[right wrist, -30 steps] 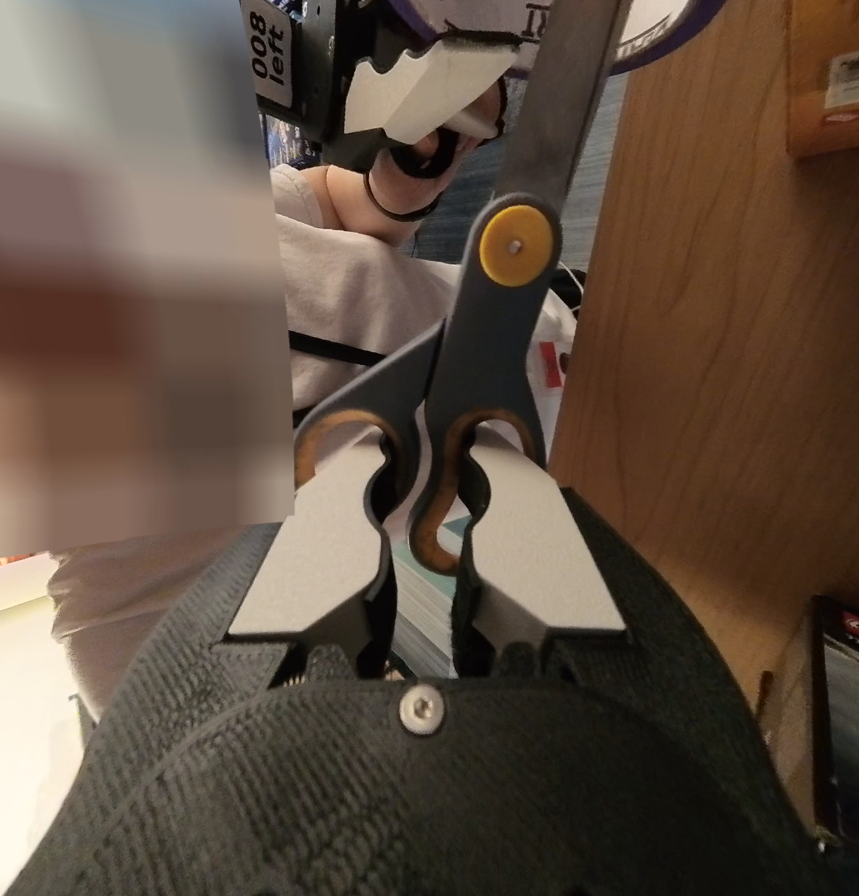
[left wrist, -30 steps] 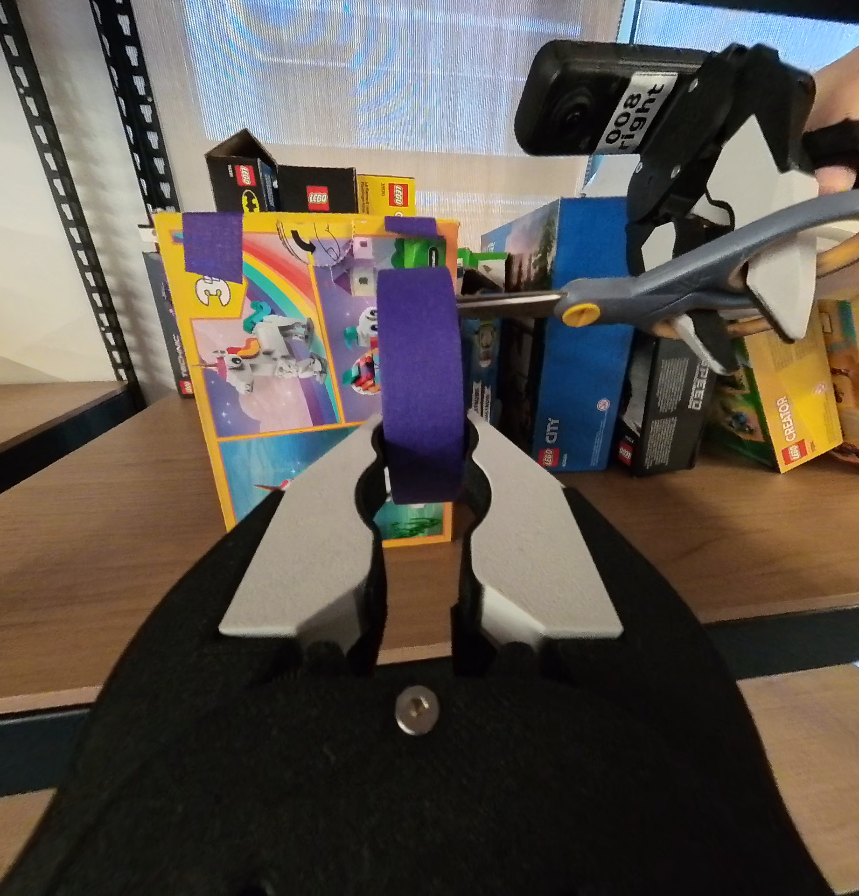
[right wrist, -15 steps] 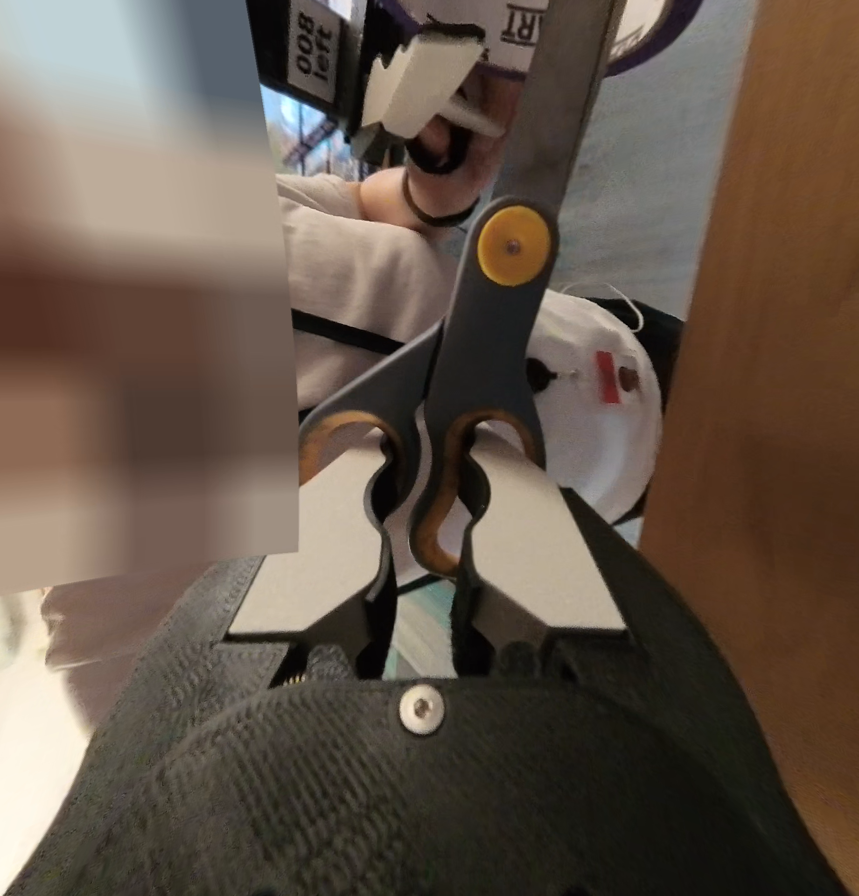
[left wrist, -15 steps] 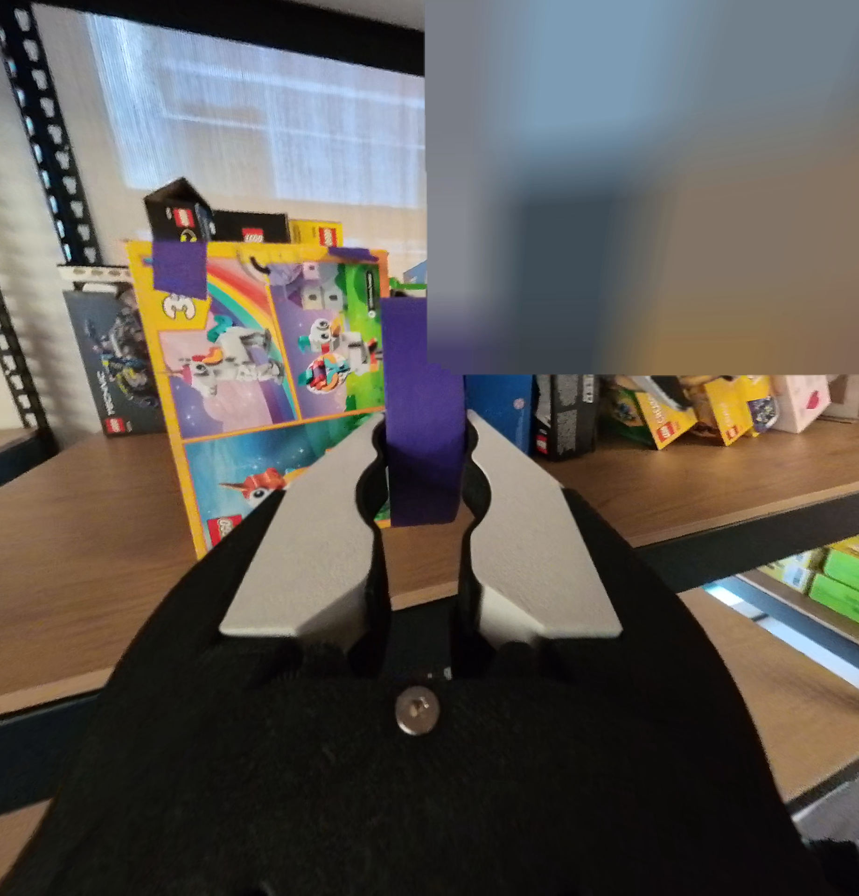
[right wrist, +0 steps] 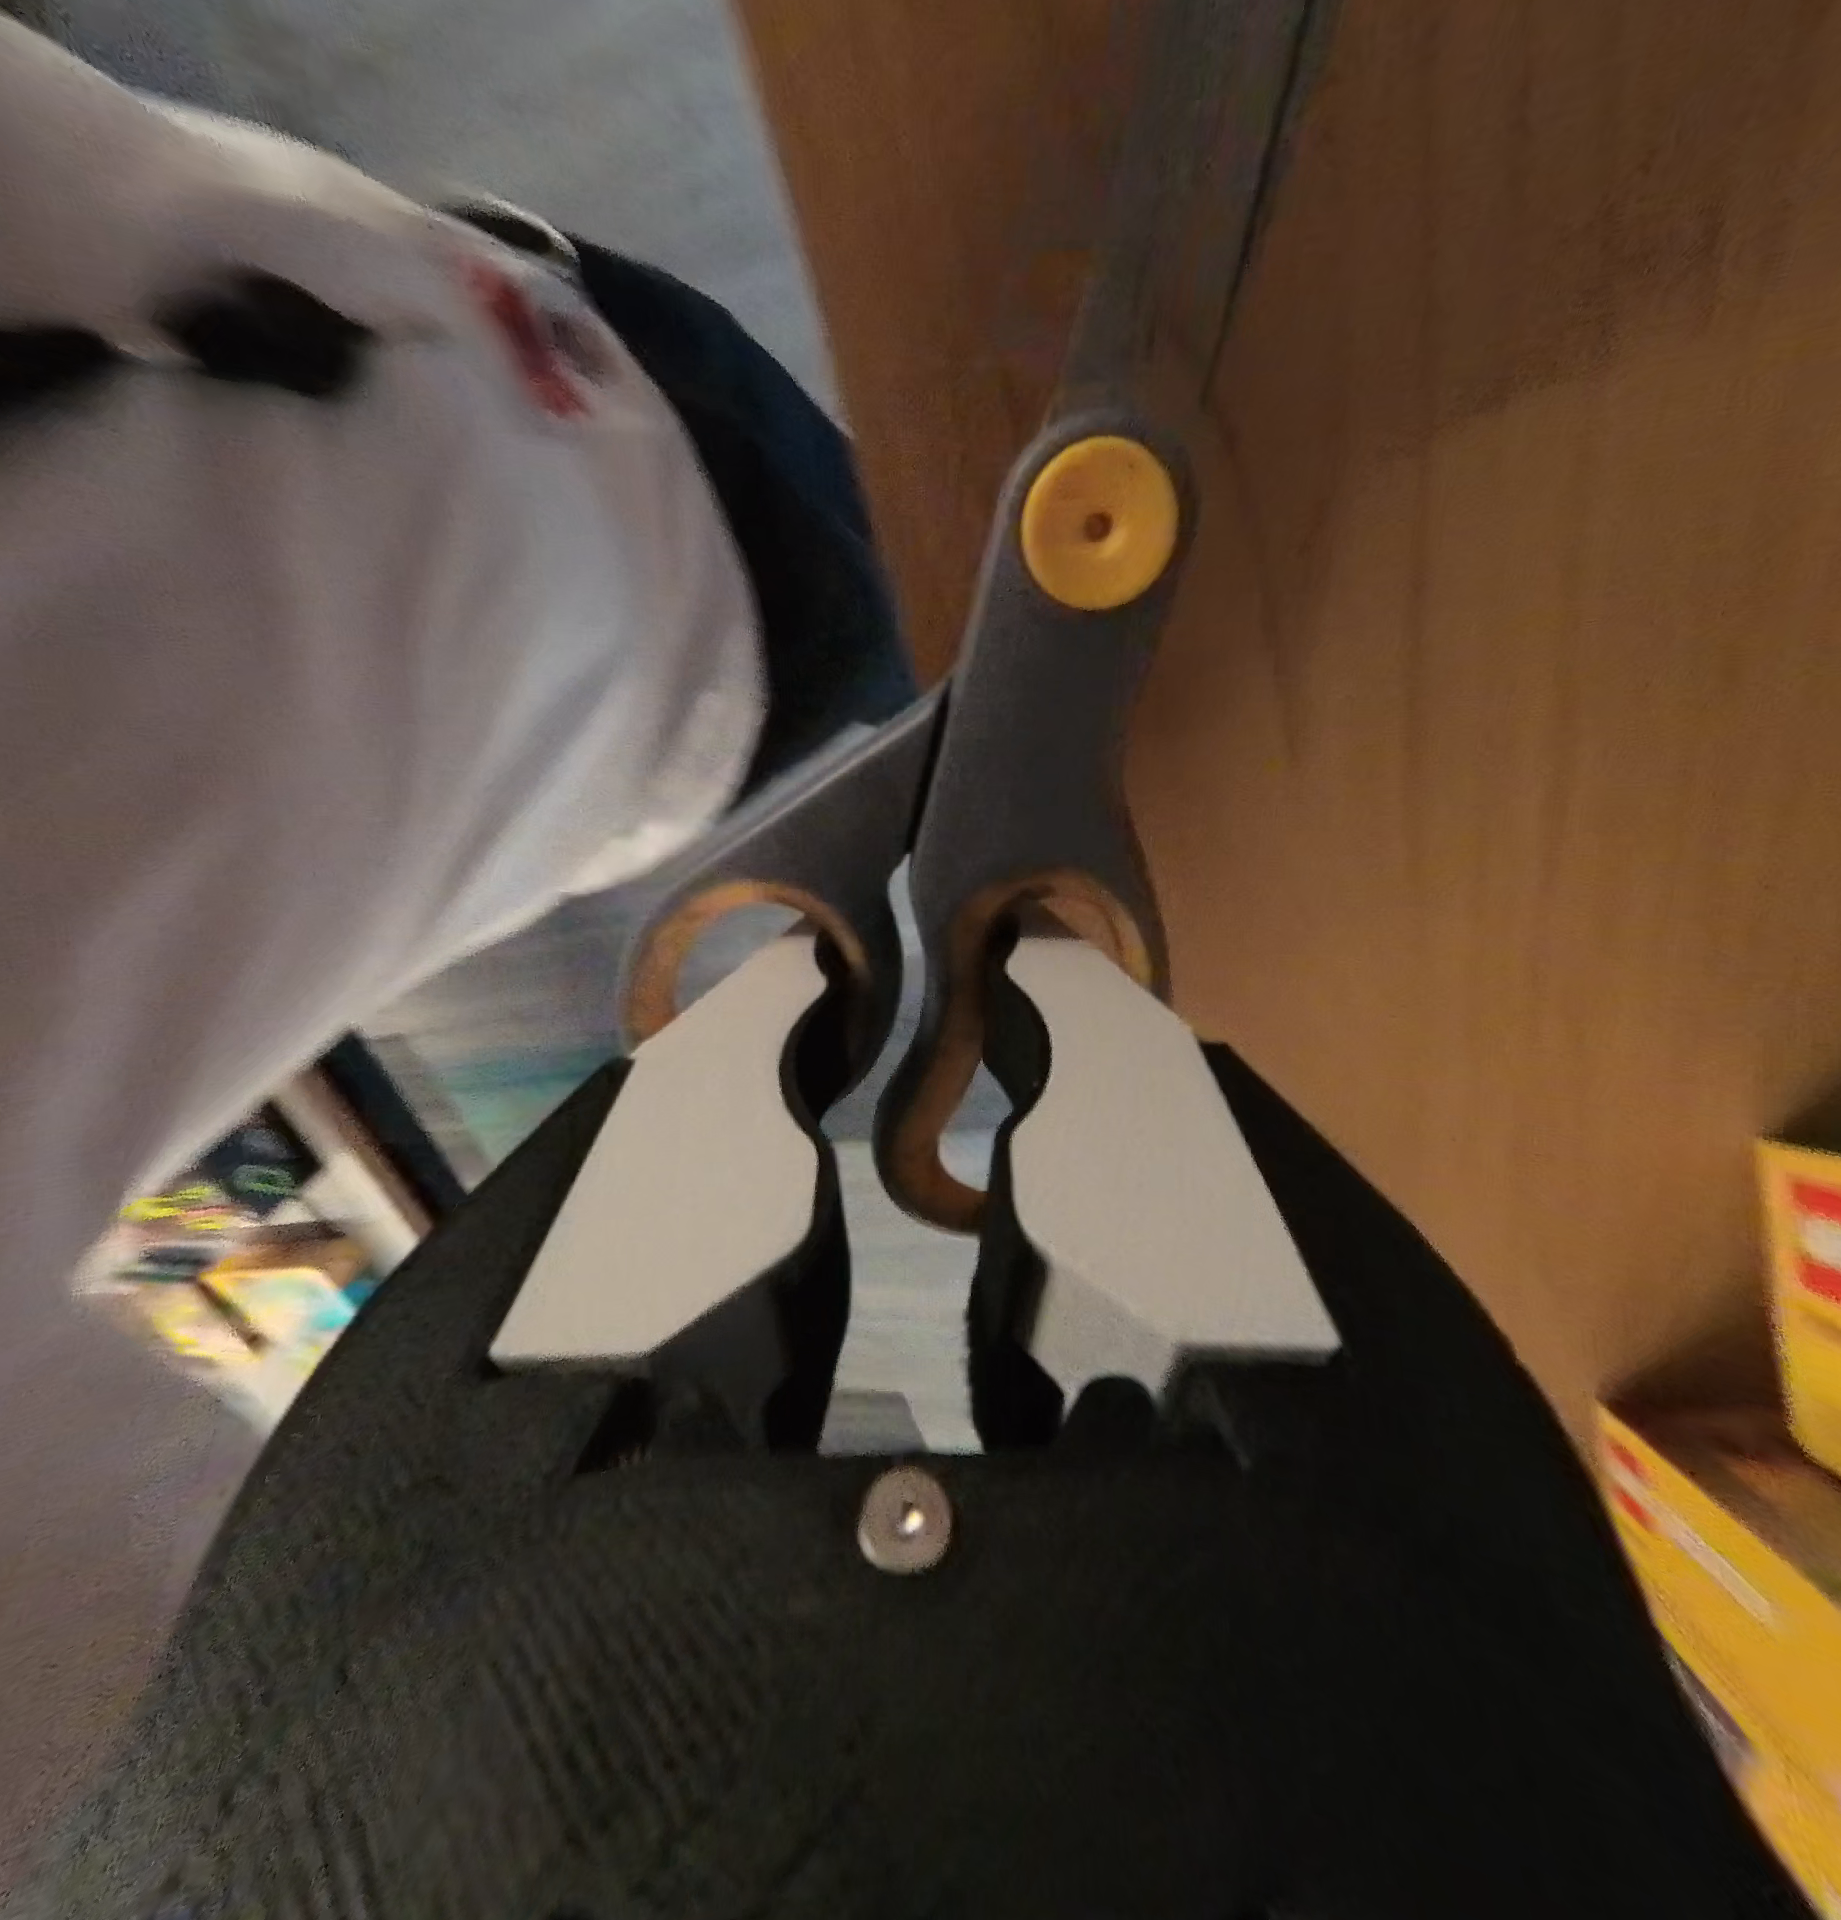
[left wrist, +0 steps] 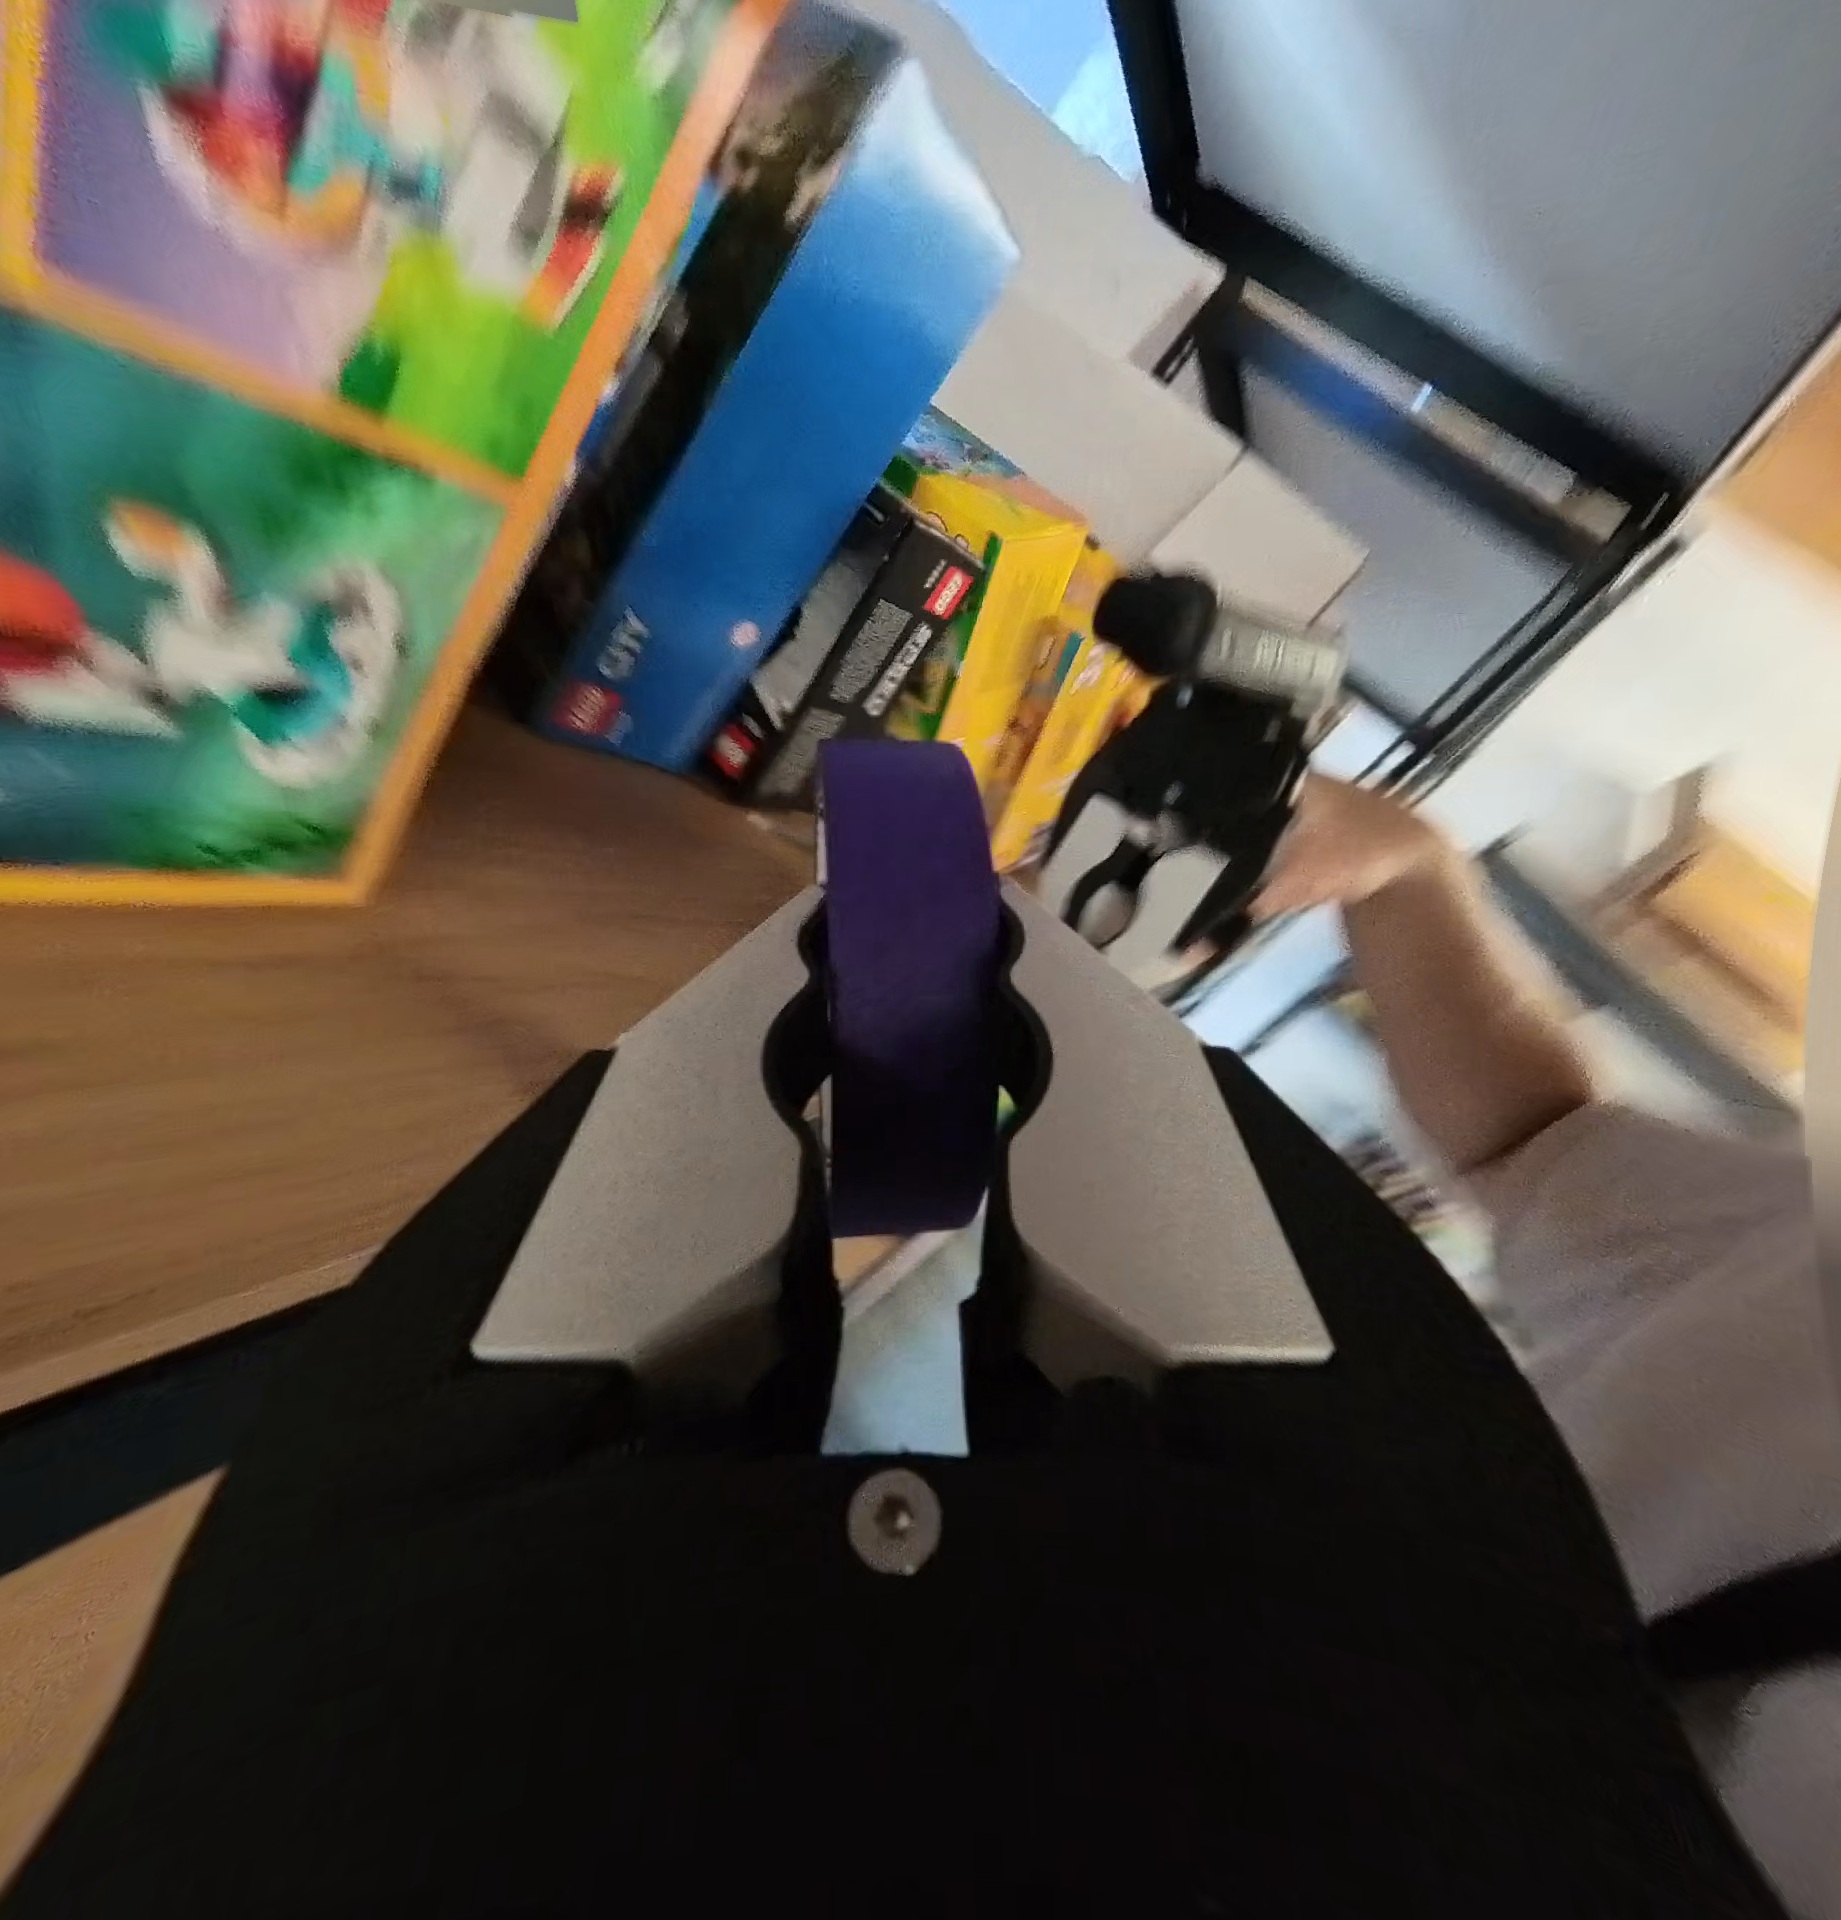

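My left gripper (left wrist: pixel 911 935) is shut on a roll of purple tape (left wrist: pixel 908 997), held upright on edge between the grey fingers (left wrist: pixel 687 1132). It hangs above the front edge of a wooden shelf (left wrist: pixel 220 1039), near a colourful toy box (left wrist: pixel 199 499). My right gripper (right wrist: pixel 921 956) is shut on grey scissors (right wrist: pixel 1041 758) with a yellow pivot (right wrist: pixel 1100 520); its fingers sit in the orange-lined handle loops and the blades point up against a wooden panel (right wrist: pixel 1518 520). The right gripper also shows in the left wrist view (left wrist: pixel 1165 810), farther off to the right.
Toy boxes stand along the back of the shelf: a blue one (left wrist: pixel 781 416), a black one (left wrist: pixel 854 655) and yellow ones (left wrist: pixel 1020 623). A black rack frame (left wrist: pixel 1415 312) rises at the right. A person's white shirt (right wrist: pixel 272 675) fills the left of the right wrist view; yellow boxes (right wrist: pixel 1809 1299) lie at its right. The tips of one gripper are about 20 cm away from the tips of the other.
Both views have swung sharply and are blurred. The left gripper has tilted and turned right with the tape still in it. The right gripper has moved away from it, still holding the scissors.
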Motion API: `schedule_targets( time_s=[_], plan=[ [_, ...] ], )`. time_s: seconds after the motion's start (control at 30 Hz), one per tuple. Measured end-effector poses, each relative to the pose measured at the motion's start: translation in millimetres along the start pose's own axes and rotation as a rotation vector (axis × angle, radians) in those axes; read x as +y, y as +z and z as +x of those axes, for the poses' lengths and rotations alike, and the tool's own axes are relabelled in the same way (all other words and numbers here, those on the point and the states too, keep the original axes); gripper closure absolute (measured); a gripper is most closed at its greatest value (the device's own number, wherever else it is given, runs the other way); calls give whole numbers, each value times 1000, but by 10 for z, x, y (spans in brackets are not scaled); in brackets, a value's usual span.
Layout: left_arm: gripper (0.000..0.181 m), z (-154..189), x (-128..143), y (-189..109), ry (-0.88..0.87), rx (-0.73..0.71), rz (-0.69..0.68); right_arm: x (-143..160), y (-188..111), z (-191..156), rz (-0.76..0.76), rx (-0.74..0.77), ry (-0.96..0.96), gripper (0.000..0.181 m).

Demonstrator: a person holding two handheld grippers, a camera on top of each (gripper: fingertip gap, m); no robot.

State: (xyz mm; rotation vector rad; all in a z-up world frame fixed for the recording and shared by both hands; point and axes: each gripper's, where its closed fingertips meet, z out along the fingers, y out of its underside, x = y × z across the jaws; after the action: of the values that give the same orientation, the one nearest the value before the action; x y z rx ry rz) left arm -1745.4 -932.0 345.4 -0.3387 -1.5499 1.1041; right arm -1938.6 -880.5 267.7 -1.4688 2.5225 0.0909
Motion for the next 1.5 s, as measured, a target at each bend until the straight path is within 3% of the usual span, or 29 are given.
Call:
schedule_targets(
  time_s=[0.07, 0.13, 0.33, 0.5, 0.57, 0.63, 0.7, 0.77, 0.83, 0.9, 0.93, 0.97, 1.0, 1.03, 1.13, 1.3, 1.4, 1.5],
  plan=[
    [158, -5, 41, 131, -83, 13, -10, 149, -2, 148, -57, 81, -19, 162],
    [158, -25, 135, 250, -43, -40, -26, 253, -15, 278, -84, 115, -31, 161],
    [158, 58, 268, 435, -74, -121, 54, 369, -28, 523, -41, 104, -38, 159],
    [158, 107, 327, 476, -116, -152, 134, 302, -242, 553, 120, 163, -4, 134],
    [158, 159, 344, 492, -150, -133, 162, 28, -470, 458, 338, 234, -63, 136],
    [157, 184, 420, 538, -164, -133, 134, -498, -698, 70, 653, 186, -262, 137],
    [158, 220, 482, 602, -189, -125, 95, -855, -787, -105, 807, 225, -408, 142],
    [158, 270, 492, 662, -202, -115, 85, -1041, -687, -74, 763, 262, -430, 141],
    [157, 343, 489, 717, -197, -98, 87, -1112, -517, -161, 687, 194, -451, 140],
    [157, 405, 481, 752, -190, -82, 101, -1157, -475, -55, 657, 282, -475, 165],
    [156, 415, 469, 753, -186, -79, 116, -1175, -461, -40, 653, 295, -490, 167],
    [150, 419, 453, 739, -181, -79, 134, -1195, -438, -7, 636, 287, -460, 170],
    [128, 385, 432, 698, -168, -105, 149, -1212, -404, 77, 600, 296, -421, 172],
    [114, 315, 399, 621, -128, -158, 164, -1231, -369, 182, 564, 316, -392, 171],
    [108, 190, 160, 256, 139, -312, 178, -1280, -256, 508, 451, 370, -316, 171],
    [93, 259, -626, -393, 916, -558, 75, -1297, -51, 659, 316, 240, -207, 169],
    [97, 301, -917, -550, 1290, -604, -105, -1363, -118, 671, 383, 227, -195, 150],
    [102, 170, -1130, -554, 1429, -571, -288, -1517, -379, 525, 529, 255, -265, 131]
  ],
)
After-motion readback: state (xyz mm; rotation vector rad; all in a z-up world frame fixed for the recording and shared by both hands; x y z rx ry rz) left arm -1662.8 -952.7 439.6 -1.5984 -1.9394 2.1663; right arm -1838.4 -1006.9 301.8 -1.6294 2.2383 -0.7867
